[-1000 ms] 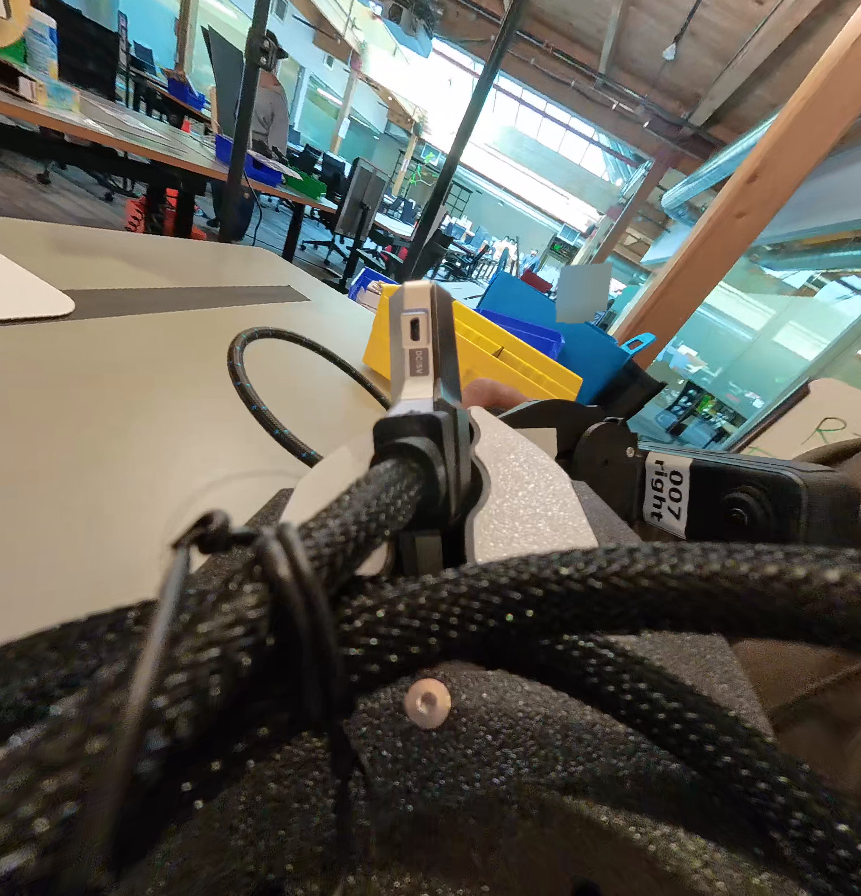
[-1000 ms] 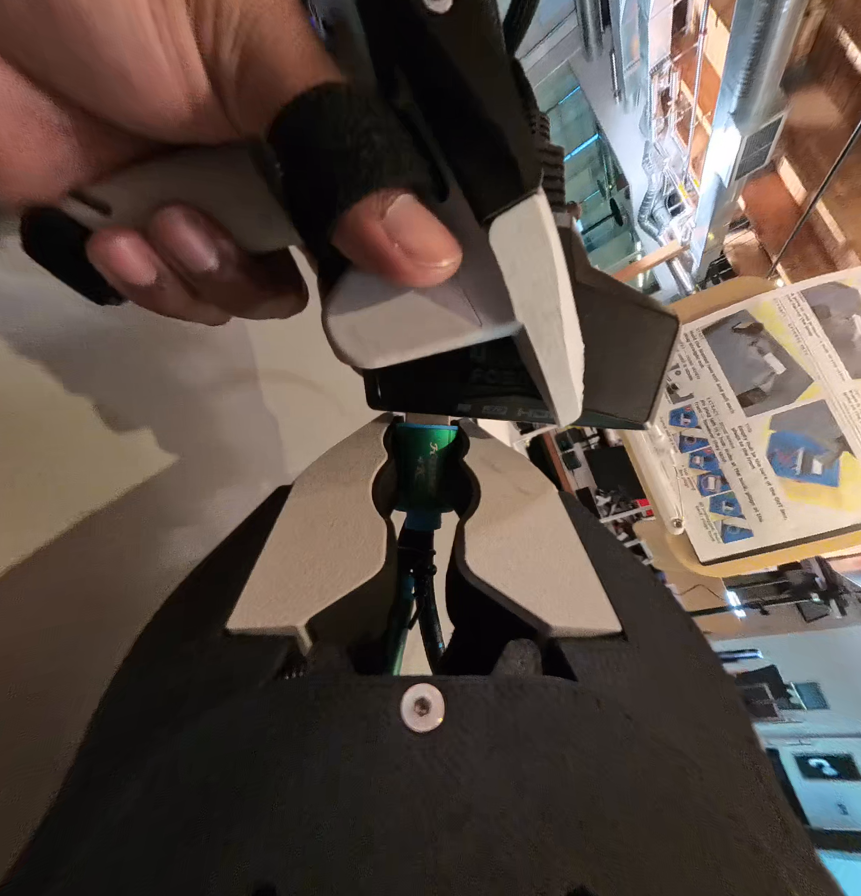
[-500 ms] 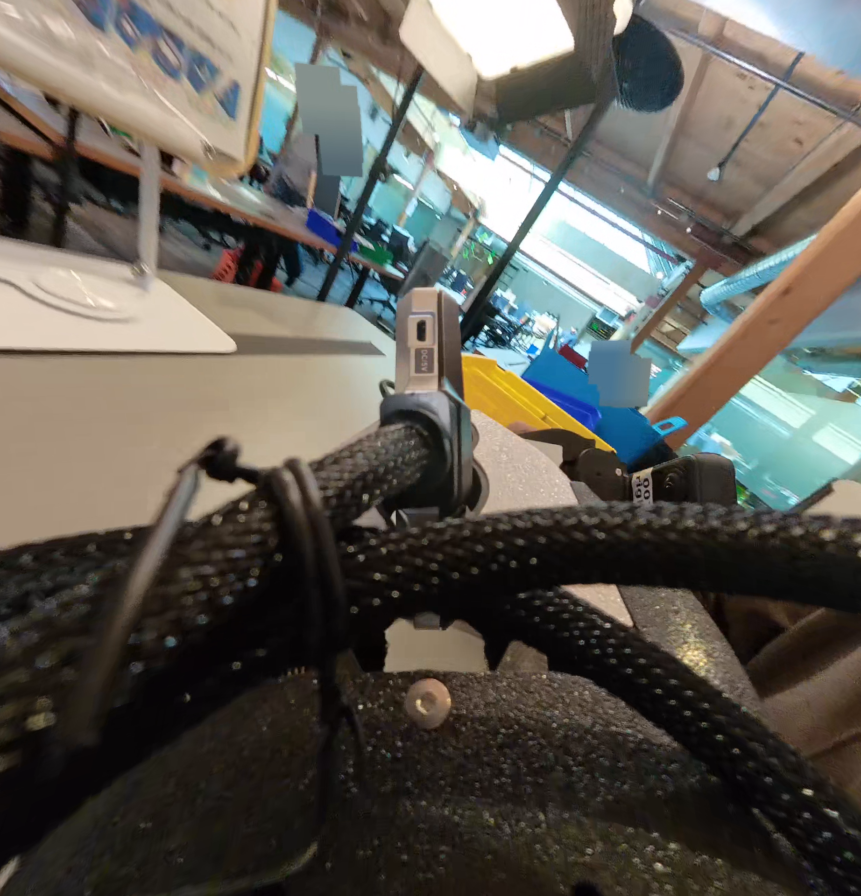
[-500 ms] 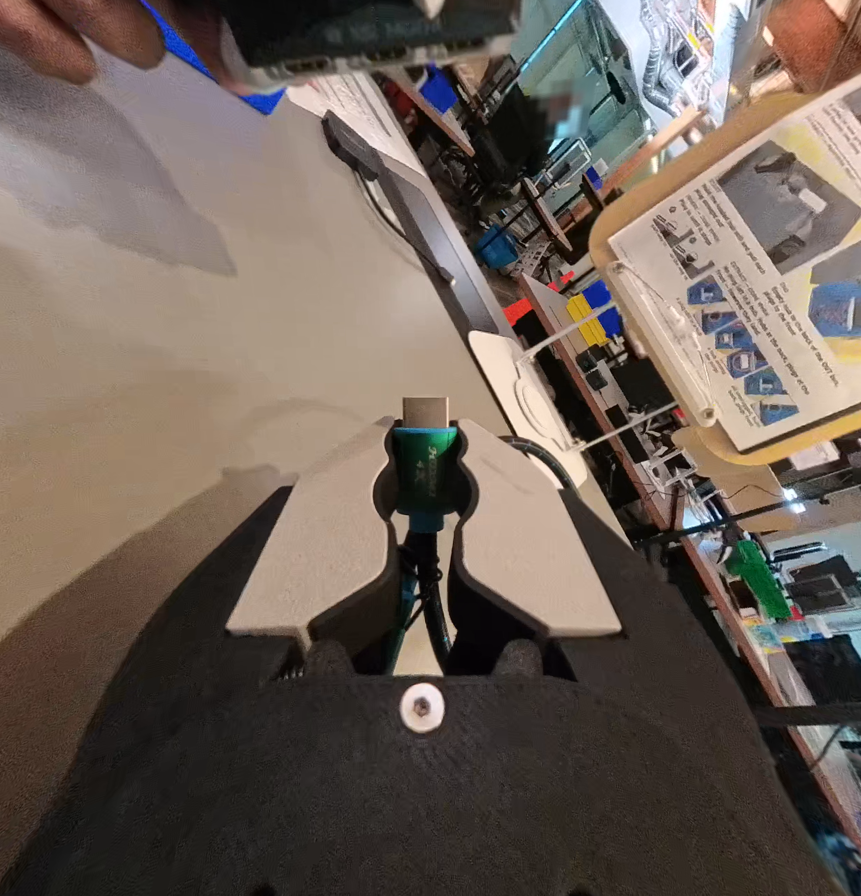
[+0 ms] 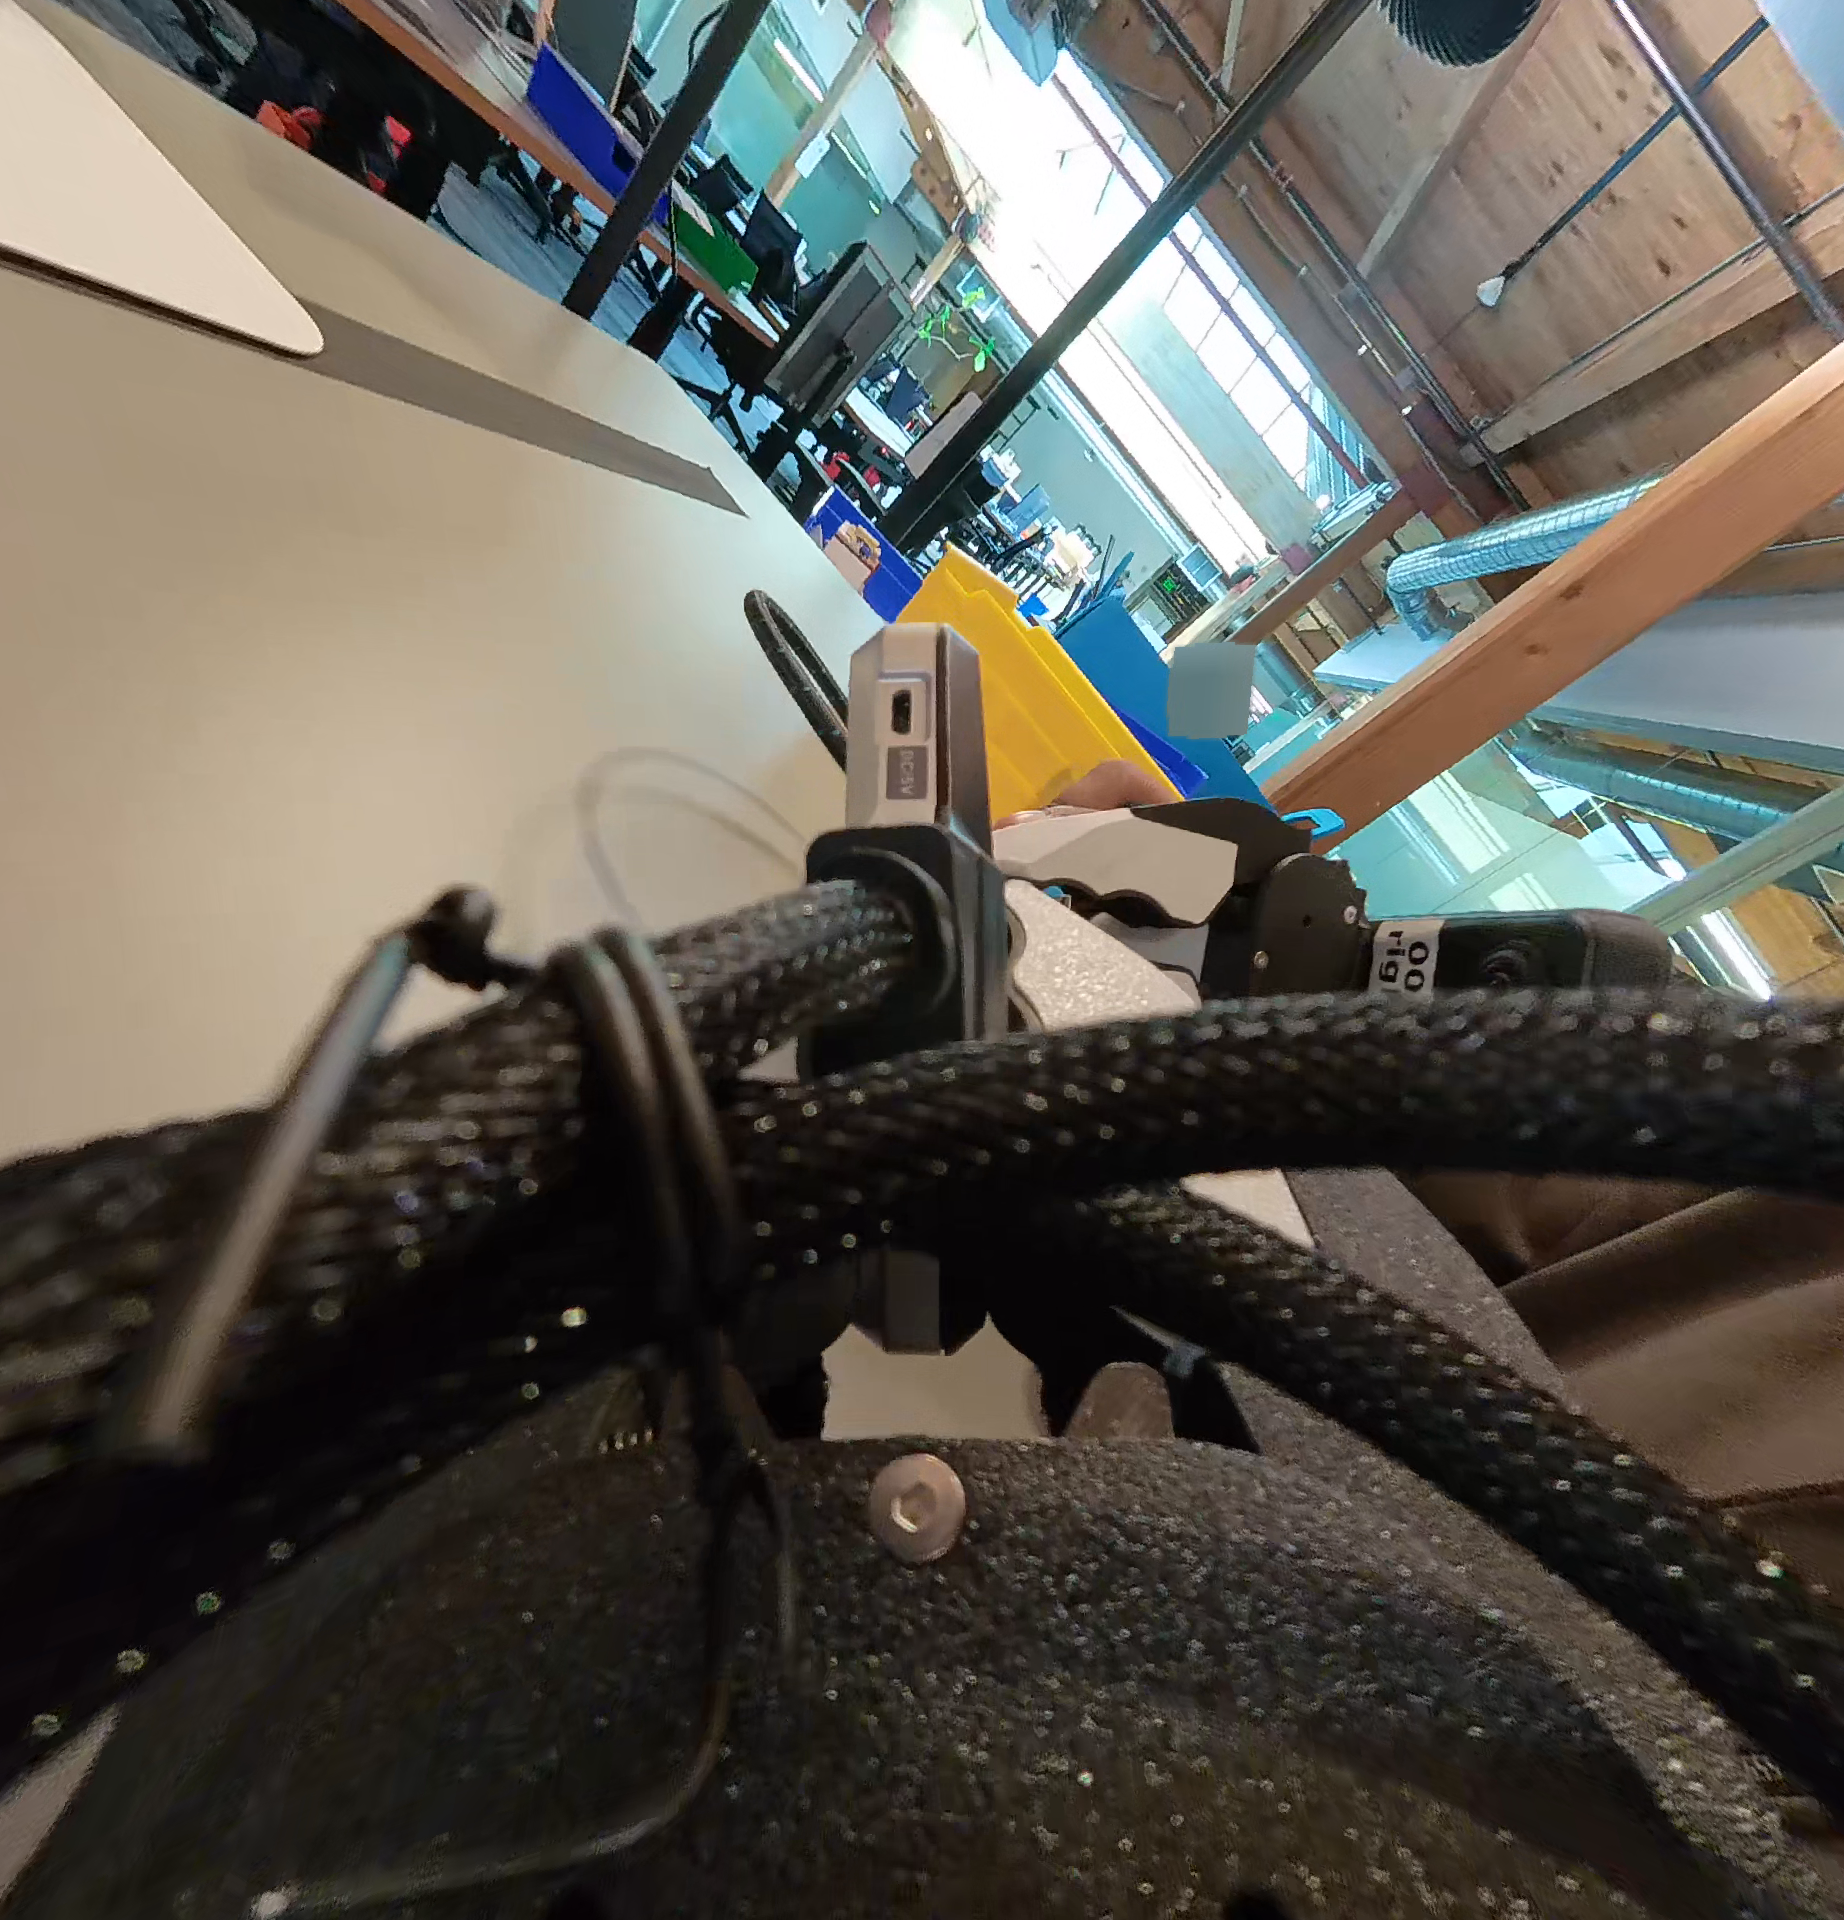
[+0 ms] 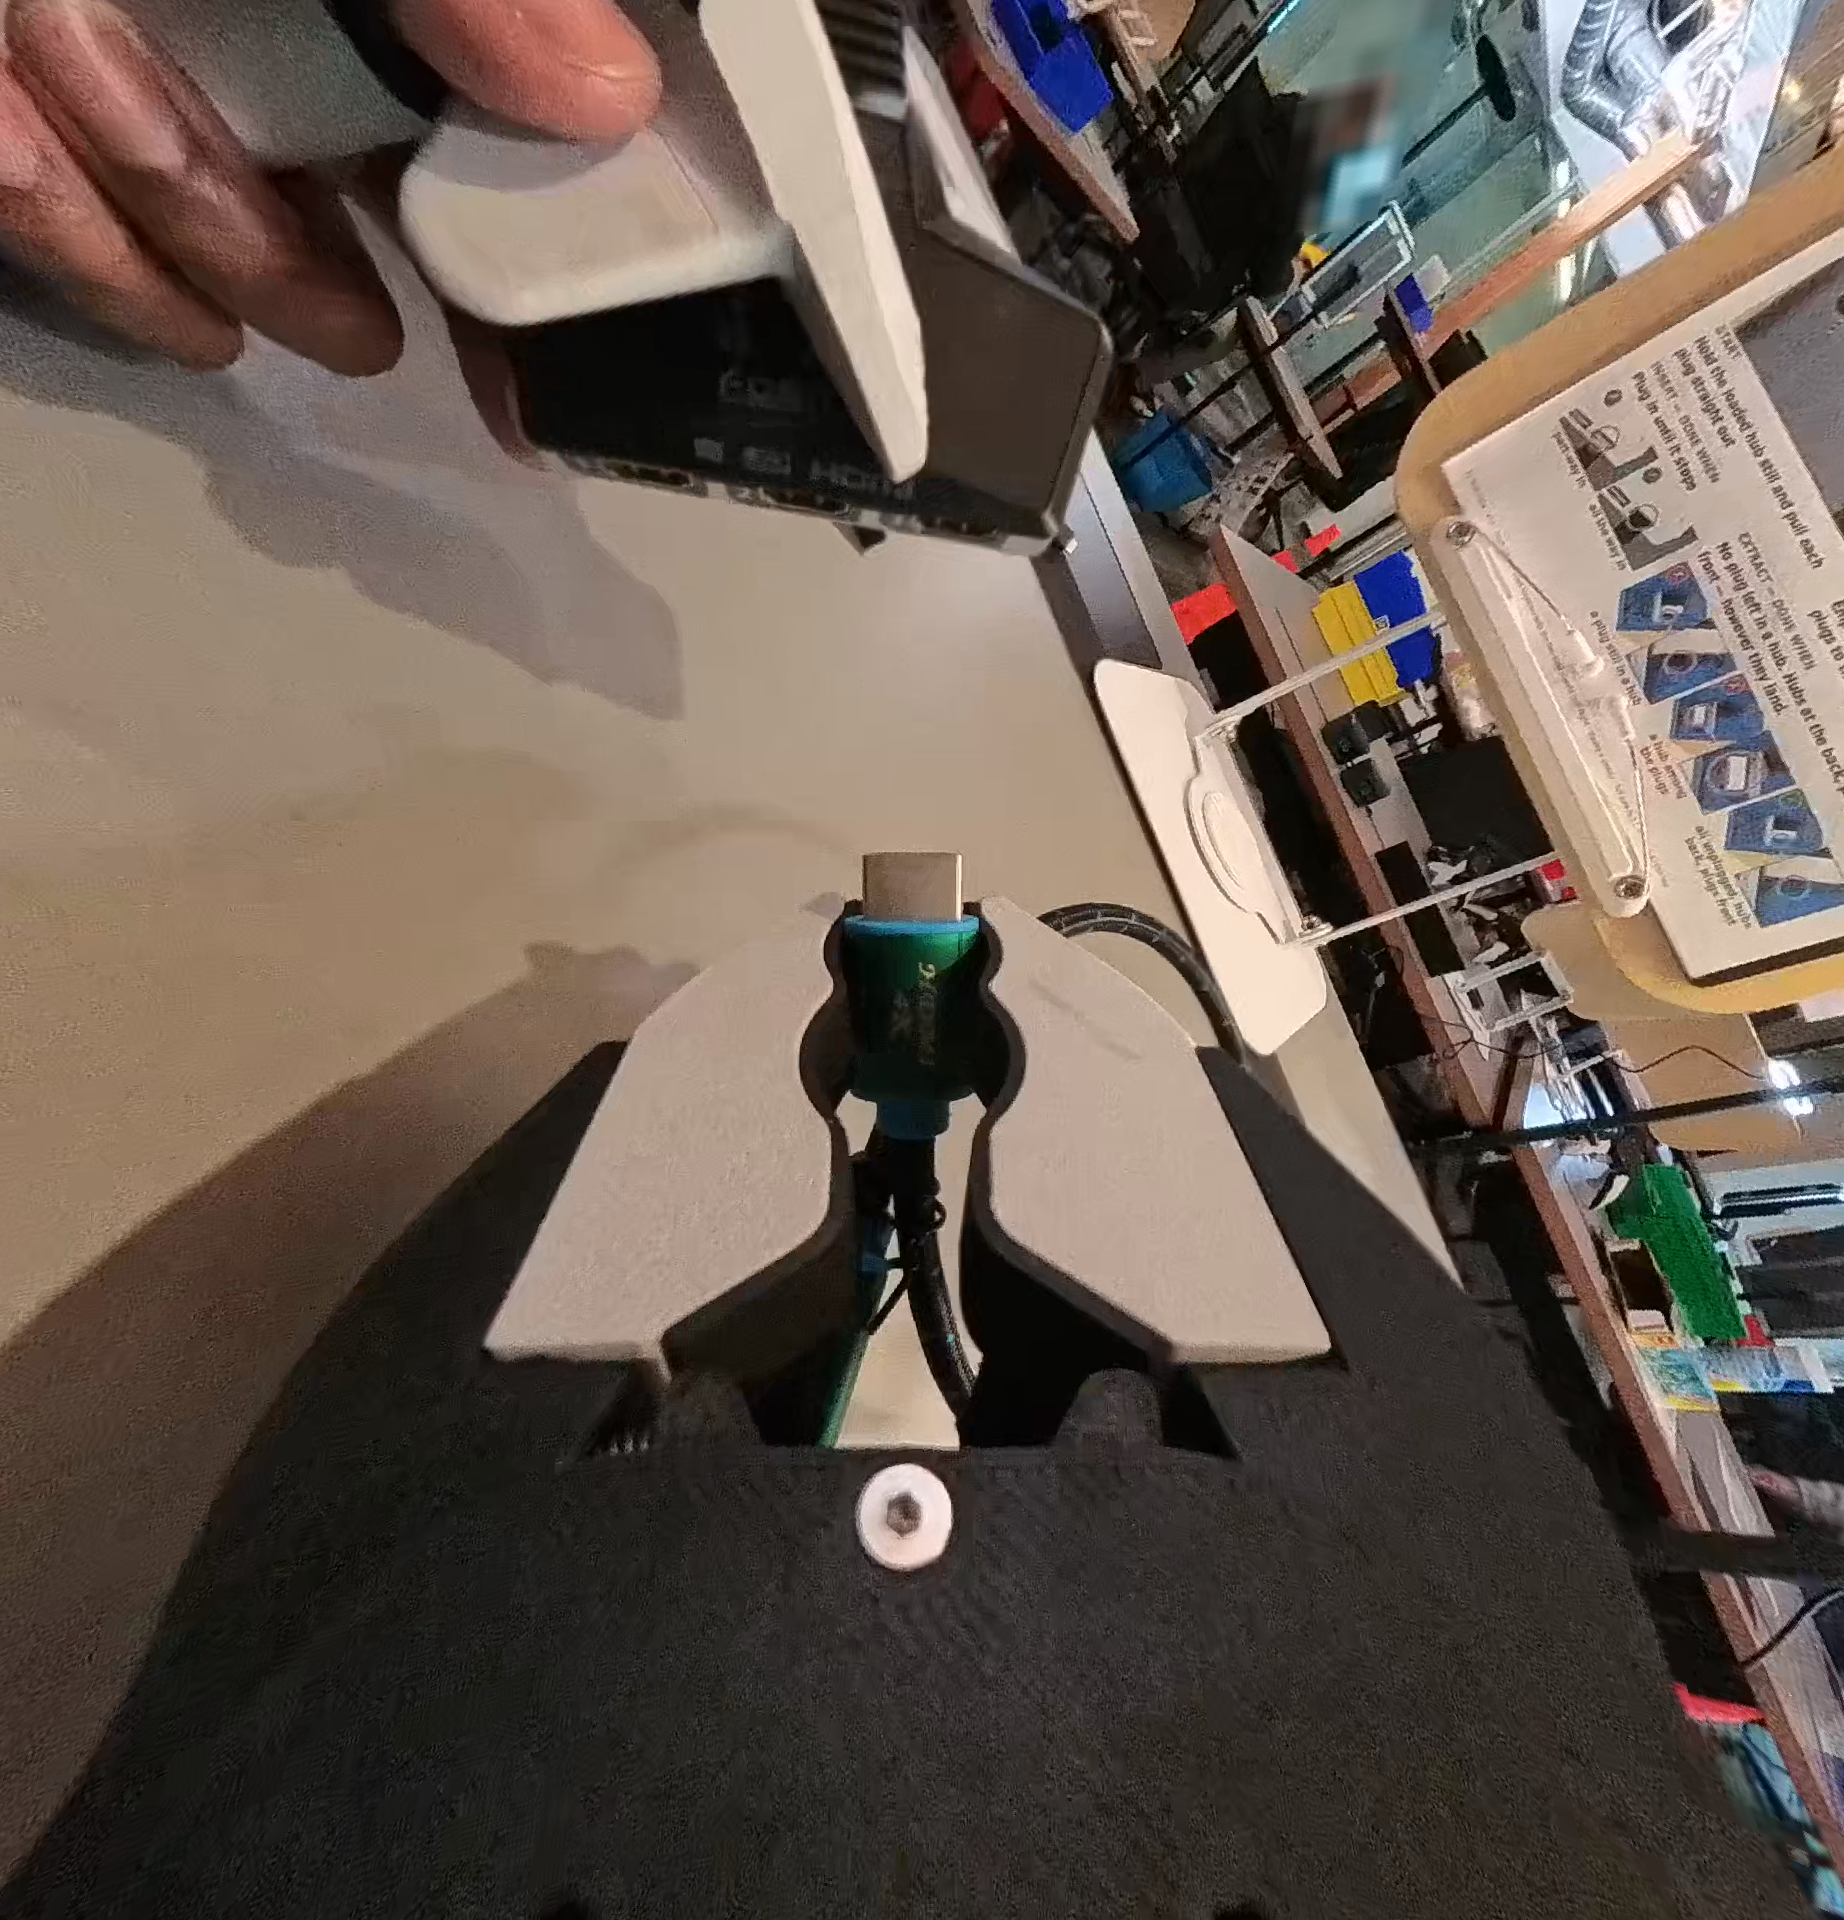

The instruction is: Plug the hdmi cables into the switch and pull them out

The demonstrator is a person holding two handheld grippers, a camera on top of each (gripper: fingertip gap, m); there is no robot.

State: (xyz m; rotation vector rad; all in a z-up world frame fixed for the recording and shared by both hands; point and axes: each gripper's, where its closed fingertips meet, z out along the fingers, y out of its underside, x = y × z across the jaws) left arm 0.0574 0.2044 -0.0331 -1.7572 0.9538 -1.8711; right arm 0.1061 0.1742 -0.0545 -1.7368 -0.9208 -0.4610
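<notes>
The right gripper (image 6: 910,997) has its two grey fingers pressed on a green plug (image 6: 905,1023) with blue trim, whose bare metal tip juts past the fingertips and points toward a dark grey hub (image 6: 814,416) held apart from it, above the beige table (image 6: 274,779). The left gripper (image 5: 918,1039) clamps that hub (image 5: 913,727), which stands on edge with a thick black braided cable (image 5: 772,956) plugged into its side.

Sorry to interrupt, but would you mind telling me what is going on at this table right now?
A person works two hand-held tools above a beige table. The right tool is shut on a green plug, metal tip pointing forward. The left tool clamps a grey hub with braided cables attached. Plug and hub are apart.
</notes>
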